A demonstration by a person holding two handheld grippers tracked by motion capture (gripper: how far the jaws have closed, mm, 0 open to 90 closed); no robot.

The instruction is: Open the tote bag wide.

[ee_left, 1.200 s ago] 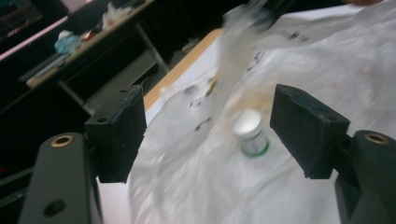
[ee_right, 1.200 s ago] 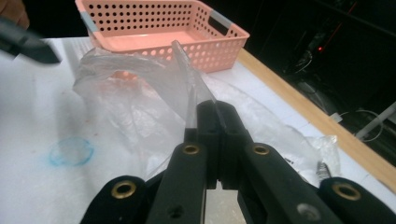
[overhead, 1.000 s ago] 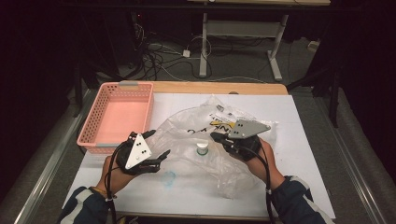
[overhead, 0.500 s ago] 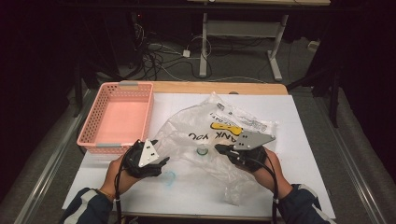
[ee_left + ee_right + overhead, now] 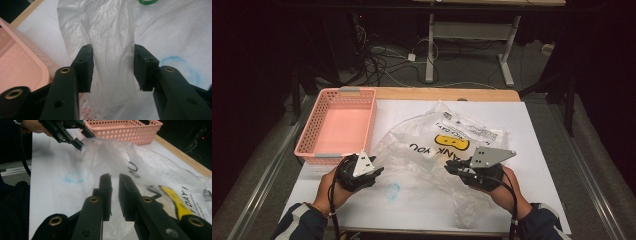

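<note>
A crumpled clear plastic bag [image 5: 432,150] with a yellow and black "THANK YOU" print lies across the white table. My left gripper [image 5: 379,170] is at the bag's left edge. In the left gripper view, a fold of the bag [image 5: 110,37] runs between its jaws [image 5: 112,67], which have just been closing and still stand apart. My right gripper [image 5: 451,169] rests on the bag's near right part. Its jaws [image 5: 114,180] have just been opening and show a narrow gap over the film [image 5: 140,162]. The right gripper view also shows my left gripper [image 5: 80,142] at the bag's far edge.
A pink perforated basket [image 5: 307,140] stands at the table's left, close to my left hand; its wall [image 5: 20,67] and rim [image 5: 120,130] are nearby. A blue circle mark [image 5: 393,189] is on the table between the hands. A green ring [image 5: 147,2] lies beyond the fold.
Both hands have drawn back toward the table's near edge, and the bag lies flatter and more spread out. The left jaws have narrowed around the bag's fold.
</note>
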